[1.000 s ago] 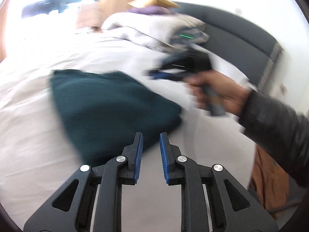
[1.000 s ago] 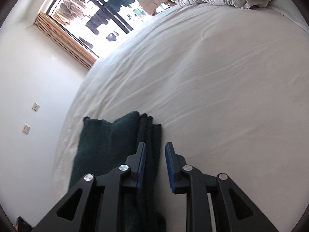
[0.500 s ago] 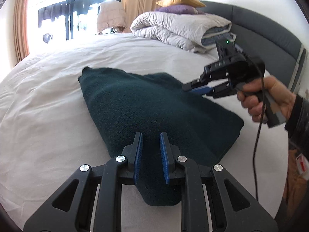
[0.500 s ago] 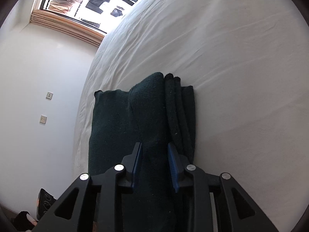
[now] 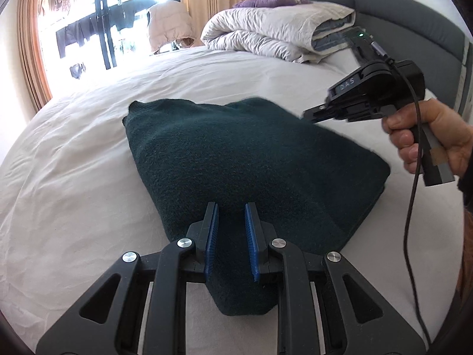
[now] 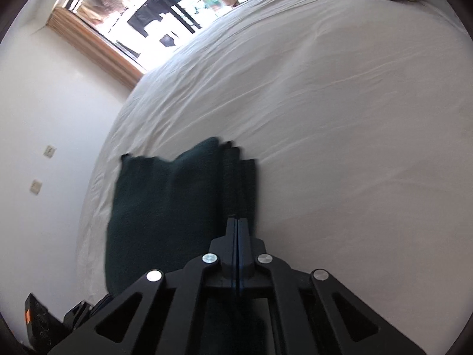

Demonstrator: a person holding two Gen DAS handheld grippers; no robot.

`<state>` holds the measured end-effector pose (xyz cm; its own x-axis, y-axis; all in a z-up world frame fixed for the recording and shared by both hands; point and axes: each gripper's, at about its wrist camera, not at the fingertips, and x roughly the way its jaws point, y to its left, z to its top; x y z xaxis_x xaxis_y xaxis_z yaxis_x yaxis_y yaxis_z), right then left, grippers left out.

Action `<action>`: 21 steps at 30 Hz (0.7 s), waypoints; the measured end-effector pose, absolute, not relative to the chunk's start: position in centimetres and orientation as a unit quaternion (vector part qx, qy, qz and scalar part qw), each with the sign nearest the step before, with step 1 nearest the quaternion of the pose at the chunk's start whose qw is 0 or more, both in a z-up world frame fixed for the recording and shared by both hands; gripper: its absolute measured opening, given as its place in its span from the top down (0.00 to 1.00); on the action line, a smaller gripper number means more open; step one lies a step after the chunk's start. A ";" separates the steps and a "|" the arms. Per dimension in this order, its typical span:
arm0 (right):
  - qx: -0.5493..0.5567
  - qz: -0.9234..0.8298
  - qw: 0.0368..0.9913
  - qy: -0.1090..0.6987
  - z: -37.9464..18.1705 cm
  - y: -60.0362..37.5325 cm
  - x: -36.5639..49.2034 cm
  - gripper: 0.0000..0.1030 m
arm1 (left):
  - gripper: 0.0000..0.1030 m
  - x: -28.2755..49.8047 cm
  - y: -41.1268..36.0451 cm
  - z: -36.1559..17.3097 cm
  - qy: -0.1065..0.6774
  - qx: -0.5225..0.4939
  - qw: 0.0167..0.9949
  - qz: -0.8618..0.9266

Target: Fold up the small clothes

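- The right gripper [image 6: 238,222], its jaws parted half a second ago, now has them pressed flat together, nothing visibly between them
- In the left wrist view the right gripper [image 5: 313,116] now sits further right, at the far edge of the dark green garment [image 5: 251,171]
- From the right wrist view the garment [image 6: 165,207] appears farther from the camera, its stacked folds ahead of the fingertips
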<state>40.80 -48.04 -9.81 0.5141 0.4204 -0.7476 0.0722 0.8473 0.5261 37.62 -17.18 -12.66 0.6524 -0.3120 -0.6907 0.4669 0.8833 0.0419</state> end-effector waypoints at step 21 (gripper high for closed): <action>0.342 0.195 0.809 0.437 -6.1 -43.8 45.2 0.51 | 0.83 42.7 -16.8 -10.3 0.344 0.072 0.910 -0.218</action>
